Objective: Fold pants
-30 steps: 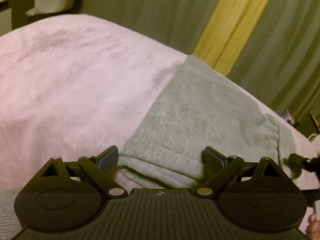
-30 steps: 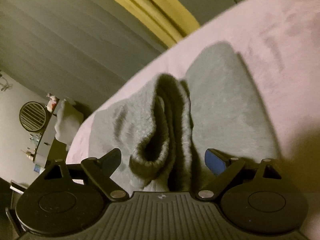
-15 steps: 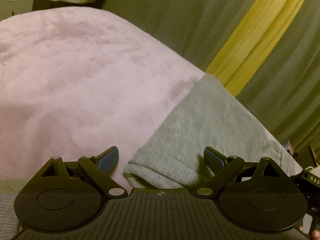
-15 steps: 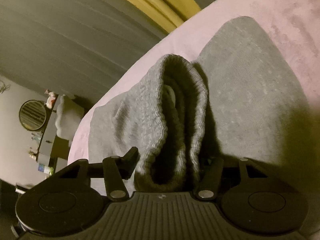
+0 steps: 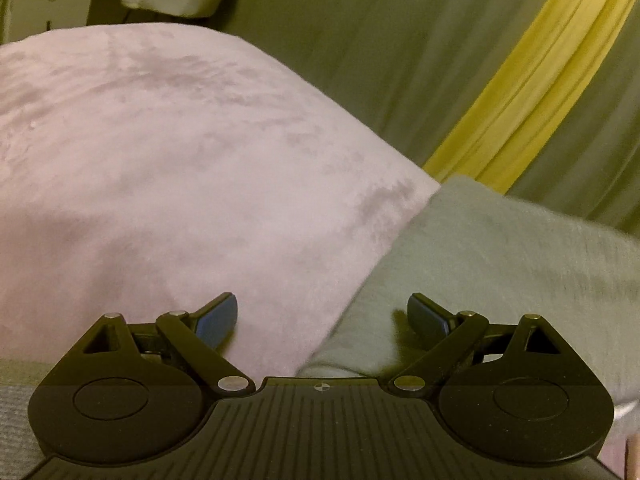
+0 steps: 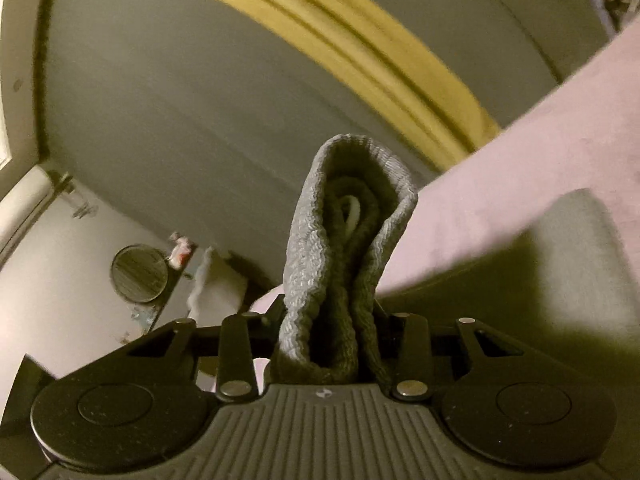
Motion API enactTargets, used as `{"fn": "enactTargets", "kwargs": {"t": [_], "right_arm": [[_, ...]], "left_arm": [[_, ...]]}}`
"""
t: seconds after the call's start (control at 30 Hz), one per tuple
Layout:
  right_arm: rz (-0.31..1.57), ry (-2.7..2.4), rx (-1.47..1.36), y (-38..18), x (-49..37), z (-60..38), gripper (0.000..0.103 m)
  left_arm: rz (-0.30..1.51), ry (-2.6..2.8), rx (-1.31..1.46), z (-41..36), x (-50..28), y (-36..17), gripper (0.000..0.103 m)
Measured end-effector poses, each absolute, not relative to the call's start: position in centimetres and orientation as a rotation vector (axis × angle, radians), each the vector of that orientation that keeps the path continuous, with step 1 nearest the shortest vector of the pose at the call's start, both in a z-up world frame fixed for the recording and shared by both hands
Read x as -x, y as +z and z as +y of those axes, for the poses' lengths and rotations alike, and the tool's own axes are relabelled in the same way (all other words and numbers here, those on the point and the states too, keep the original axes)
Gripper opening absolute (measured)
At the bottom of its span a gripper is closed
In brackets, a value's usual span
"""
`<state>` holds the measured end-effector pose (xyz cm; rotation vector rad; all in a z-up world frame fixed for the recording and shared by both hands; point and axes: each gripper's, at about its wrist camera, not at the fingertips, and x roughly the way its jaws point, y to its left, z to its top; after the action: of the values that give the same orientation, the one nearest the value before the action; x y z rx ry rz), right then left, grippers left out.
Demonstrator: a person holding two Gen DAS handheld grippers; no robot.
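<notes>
Left gripper (image 5: 322, 318): jaws spread wide, nothing between them. Blue pads (image 5: 218, 318) visible on both fingers. It hovers low over the edge where the grey pants (image 5: 500, 256) meet the pink blanket (image 5: 180, 168). The right finger sits above the pants, the left above bare blanket. Whether either pad touches the fabric cannot be told.

Pants lie flat on the blanket, filling the lower right of the left view; their far corner reaches toward the yellow curtain (image 5: 532, 92).

Right gripper (image 6: 328, 336): jaws pressed in on a bunched, ribbed fold of the pants (image 6: 344, 248). The fold stands up between the fingers, rolled on itself, a pale cord showing in its centre. The rest of the pants trails down to the right, in shadow, over the blanket (image 6: 540, 152).

Background, right view: grey and yellow curtain (image 6: 360, 52), a round mirror (image 6: 139, 273) on a pale wall. Both frames are somewhat blurred.
</notes>
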<state>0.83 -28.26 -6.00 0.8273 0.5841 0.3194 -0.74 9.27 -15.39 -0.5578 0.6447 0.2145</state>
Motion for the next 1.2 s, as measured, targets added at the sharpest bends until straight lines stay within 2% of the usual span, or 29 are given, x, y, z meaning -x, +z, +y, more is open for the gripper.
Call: {"fn": "enactTargets", "kwargs": {"t": [0.1, 0.13, 0.17, 0.23, 0.27, 0.37, 0.53, 0.6, 0.73, 0.8, 1.0, 1.2], "right_arm": [[0.640, 0.200, -0.829, -8.5, 0.0, -31.0, 0.040], [0.699, 0.142, -0.812, -10.0, -0.1, -31.8, 0.043], [0.761, 0.078, -0.785, -11.0, -0.2, -32.3, 0.056], [0.850, -0.086, -0.691, -12.4, 0.0, -32.9, 0.059], [0.817, -0.068, -0.678, -12.3, 0.6, -33.1, 0.062], [0.753, -0.056, -0.674, -11.3, 2.1, -33.7, 0.080], [0.753, -0.024, -0.628, -10.4, 1.0, -33.5, 0.084], [0.774, -0.012, -0.626, -11.3, 0.7, -33.0, 0.097], [0.906, -0.029, -0.554, -15.4, -0.2, -33.1, 0.099], [0.817, -0.003, -0.530, -15.7, 1.0, -33.0, 0.099], [0.808, -0.019, -0.526, -15.0, 1.6, -32.8, 0.099], [0.762, -0.028, -0.523, -14.9, 2.4, -32.3, 0.099]], "left_arm": [[0.658, 0.207, 0.564, 9.3, 0.6, -15.5, 0.096], [0.660, 0.206, 0.564, 9.3, 0.6, -15.5, 0.096], [0.663, 0.205, 0.563, 9.3, 0.6, -15.5, 0.096], [0.671, 0.204, 0.560, 9.2, 0.6, -15.4, 0.096], [0.673, 0.204, 0.558, 9.2, 0.6, -15.4, 0.096], [0.690, 0.194, 0.547, 8.8, 0.4, -15.5, 0.096], [0.706, 0.159, 0.514, 8.0, 0.2, -15.5, 0.096], [0.709, 0.149, 0.511, 7.9, 0.2, -15.5, 0.096], [0.728, 0.146, 0.512, 7.9, 0.0, -15.7, 0.096], [0.740, 0.146, 0.510, 7.9, -0.2, -15.8, 0.096], [0.765, 0.102, 0.452, 6.9, -0.6, -15.3, 0.096], [0.695, -0.013, 0.201, 3.7, -2.2, -12.5, 0.096]]}}
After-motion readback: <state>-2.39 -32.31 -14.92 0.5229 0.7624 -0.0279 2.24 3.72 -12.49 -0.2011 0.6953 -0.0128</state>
